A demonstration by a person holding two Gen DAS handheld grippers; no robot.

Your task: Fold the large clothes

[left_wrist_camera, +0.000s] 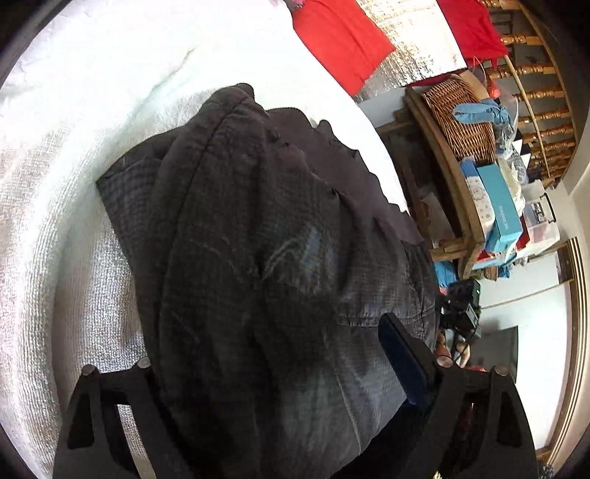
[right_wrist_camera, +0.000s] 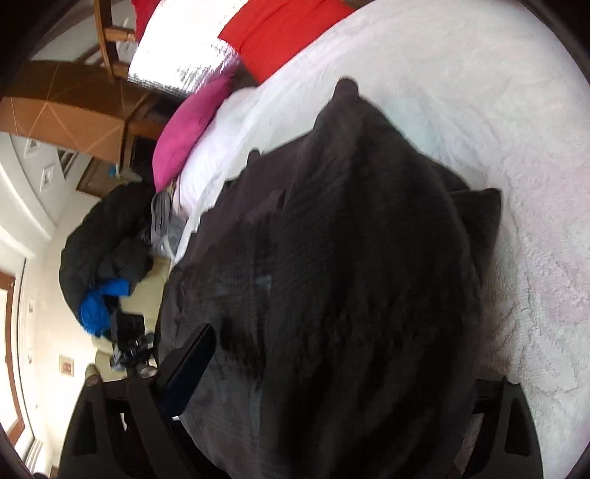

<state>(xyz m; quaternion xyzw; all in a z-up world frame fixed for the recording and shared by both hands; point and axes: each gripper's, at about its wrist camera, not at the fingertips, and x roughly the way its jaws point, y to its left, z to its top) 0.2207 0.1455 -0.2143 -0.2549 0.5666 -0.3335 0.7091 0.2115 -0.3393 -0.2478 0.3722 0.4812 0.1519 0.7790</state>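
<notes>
Left wrist view: a dark quilted jacket (left_wrist_camera: 265,235) lies bunched on a white textured bed cover (left_wrist_camera: 66,206), filling the middle of the picture and running down to 6 o'clock between the two black fingers of the left claw (left_wrist_camera: 280,372). The jaws stand wide; the finger at 4 o'clock shows its dark blue pad (left_wrist_camera: 402,364) just beside the fabric, while the finger at 7 o'clock is partly covered by the cloth, so whether the pads press on the jacket I cannot tell. At 1 o'clock a red cloth (left_wrist_camera: 339,40) lies at the far edge of the bed, with a silvery quilted sheet (left_wrist_camera: 416,44) beside it. At 3 o'clock stands a wooden shelf (left_wrist_camera: 453,191) carrying a wicker basket (left_wrist_camera: 461,118) and turquoise boxes (left_wrist_camera: 497,206).

Right wrist view: blurred. The same jacket (right_wrist_camera: 350,250) heaps over the middle and reaches 6 o'clock, covering the space between the fingers of the right claw (right_wrist_camera: 332,387). Its jaws are spread wide; the finger at 7 o'clock shows a dark pad (right_wrist_camera: 188,372) against the cloth's edge, and the finger at 5 o'clock is mostly hidden behind the fabric, so a grip cannot be told here either. The bed cover (right_wrist_camera: 516,147) spreads from 12 to 4 o'clock. At 10 o'clock lies a magenta pillow (right_wrist_camera: 188,136), at 12 o'clock a red cloth (right_wrist_camera: 280,33), and at 9 o'clock a dark heap of clothing (right_wrist_camera: 99,239) with a bright blue piece (right_wrist_camera: 96,309) below it.
</notes>
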